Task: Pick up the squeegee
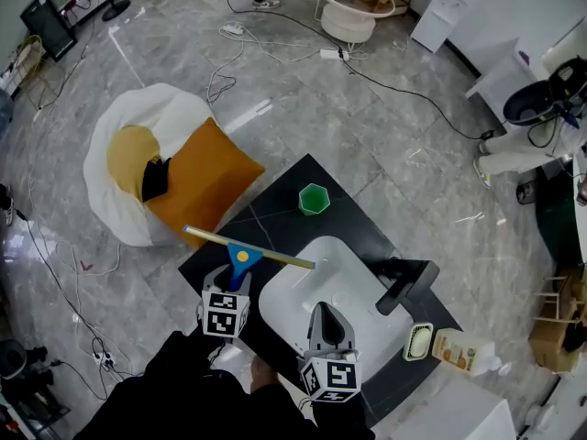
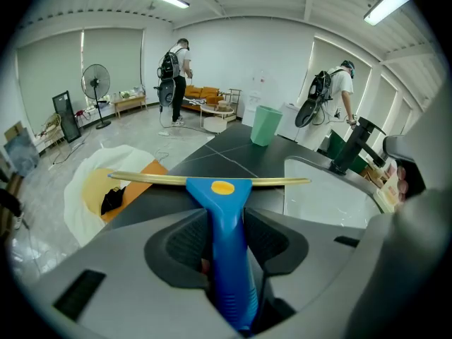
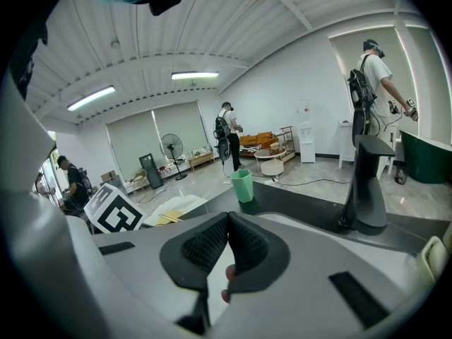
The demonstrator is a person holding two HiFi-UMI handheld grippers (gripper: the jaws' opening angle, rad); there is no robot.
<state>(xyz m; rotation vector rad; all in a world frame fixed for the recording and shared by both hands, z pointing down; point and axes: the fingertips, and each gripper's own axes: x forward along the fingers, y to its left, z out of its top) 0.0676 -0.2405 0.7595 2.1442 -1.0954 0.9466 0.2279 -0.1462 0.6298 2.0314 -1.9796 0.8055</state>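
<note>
Left gripper view: my left hand-held gripper [image 2: 226, 233] pinches the squeegee [image 2: 222, 187] by its handle, blade crosswise ahead for lifting; right hand-held gripper [image 3: 227, 224] pressed together, idle.

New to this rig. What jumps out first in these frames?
The blue squeegee, handle gripped in the left hand-held gripper, at the left edge of the dark counter. Right of it a white sink, with the right hand-held gripper shut and empty over its near rim. A green cup stands at the far end.
</note>
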